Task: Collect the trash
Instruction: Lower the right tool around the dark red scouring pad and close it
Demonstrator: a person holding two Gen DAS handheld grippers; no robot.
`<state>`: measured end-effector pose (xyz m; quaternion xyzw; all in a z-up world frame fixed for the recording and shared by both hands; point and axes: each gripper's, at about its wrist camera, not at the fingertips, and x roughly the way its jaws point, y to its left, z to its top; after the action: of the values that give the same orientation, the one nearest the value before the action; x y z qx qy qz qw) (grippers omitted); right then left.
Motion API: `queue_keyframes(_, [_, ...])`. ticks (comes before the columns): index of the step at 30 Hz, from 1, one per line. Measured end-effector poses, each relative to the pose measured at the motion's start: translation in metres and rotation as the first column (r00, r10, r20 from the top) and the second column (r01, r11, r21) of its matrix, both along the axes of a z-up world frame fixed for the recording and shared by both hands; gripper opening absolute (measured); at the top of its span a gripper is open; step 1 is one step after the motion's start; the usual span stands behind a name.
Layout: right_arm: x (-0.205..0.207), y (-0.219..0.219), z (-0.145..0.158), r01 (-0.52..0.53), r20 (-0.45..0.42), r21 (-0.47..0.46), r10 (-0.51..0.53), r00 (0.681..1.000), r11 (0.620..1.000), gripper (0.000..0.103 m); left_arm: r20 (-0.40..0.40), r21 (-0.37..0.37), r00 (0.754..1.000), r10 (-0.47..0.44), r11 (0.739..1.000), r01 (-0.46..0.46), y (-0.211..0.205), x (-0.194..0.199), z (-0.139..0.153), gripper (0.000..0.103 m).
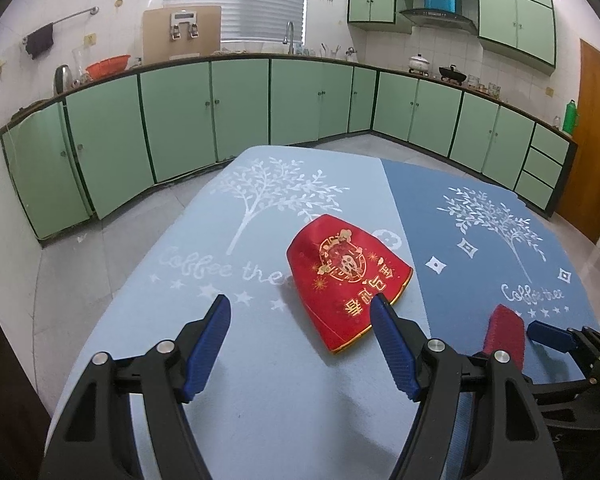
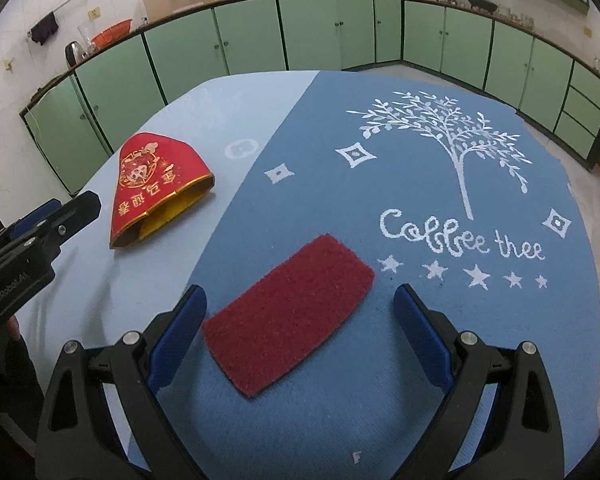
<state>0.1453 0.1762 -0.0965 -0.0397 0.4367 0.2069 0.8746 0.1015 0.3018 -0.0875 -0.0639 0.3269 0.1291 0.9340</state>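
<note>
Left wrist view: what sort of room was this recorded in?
A home kitchen, most likely. Green cabinets run under a long counter along the walls, a sink tap stands below the window, and a range hood hangs over pots on the counter.

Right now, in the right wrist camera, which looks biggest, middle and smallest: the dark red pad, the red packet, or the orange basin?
1. Pad, though it lies nearest the camera, which inflates it.
2. Packet.
3. Basin, far off on the counter, so its real size is unsure.
</note>
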Motion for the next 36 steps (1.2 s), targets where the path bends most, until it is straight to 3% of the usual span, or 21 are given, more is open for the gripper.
queue_keyframes(3, [0.001, 0.001, 0.0, -0.001, -0.003, -0.006, 0.001, 1.0, 1.0, 0.091, -0.008, -0.003, 1.0, 0.0, 1.0, 0.0, 0.0, 0.002, -0.002, 0.071])
queue_keyframes(12, [0.003, -0.01, 0.003, -0.012, -0.009, 0.069, 0.013, 1.0, 0.998, 0.064, -0.025, -0.005, 1.0, -0.006, 1.0, 0.006, -0.003, 0.007, -0.005, 0.071])
queue_keyframes(21, [0.004, -0.017, 0.007, -0.026, -0.003, 0.093, 0.026, 1.0, 0.995, 0.063, -0.039, -0.008, 0.999, -0.023, 1.0, 0.023, -0.01, 0.012, -0.007, 0.071])
queue_keyframes(22, [0.004, -0.019, 0.007, -0.018, 0.005, 0.093, 0.018, 1.0, 0.996, 0.046, -0.04, -0.008, 0.999, -0.025, 1.0, 0.024, -0.011, 0.013, -0.007, 0.071])
queue_keyframes(25, [0.012, -0.027, 0.01, -0.013, 0.01, 0.091, 0.012, 1.0, 0.996, 0.038, -0.042, -0.009, 0.999, -0.028, 1.0, 0.027, -0.013, 0.015, -0.008, 0.071])
queue_keyframes(29, [0.016, -0.032, 0.01, -0.018, -0.001, 0.102, 0.019, 1.0, 0.995, 0.043, -0.05, -0.013, 0.998, -0.032, 0.999, 0.032, -0.015, 0.018, -0.009, 0.071])
queue_keyframes(31, [0.015, -0.032, 0.009, -0.01, -0.009, 0.102, 0.011, 1.0, 0.995, 0.058, -0.05, -0.014, 0.998, -0.033, 0.999, 0.033, -0.016, 0.02, -0.009, 0.071])
queue_keyframes(36, [0.013, -0.028, 0.006, 0.003, -0.027, 0.111, 0.0, 1.0, 0.994, 0.065, -0.05, -0.011, 0.998, -0.034, 0.999, 0.034, -0.017, 0.02, -0.009, 0.071])
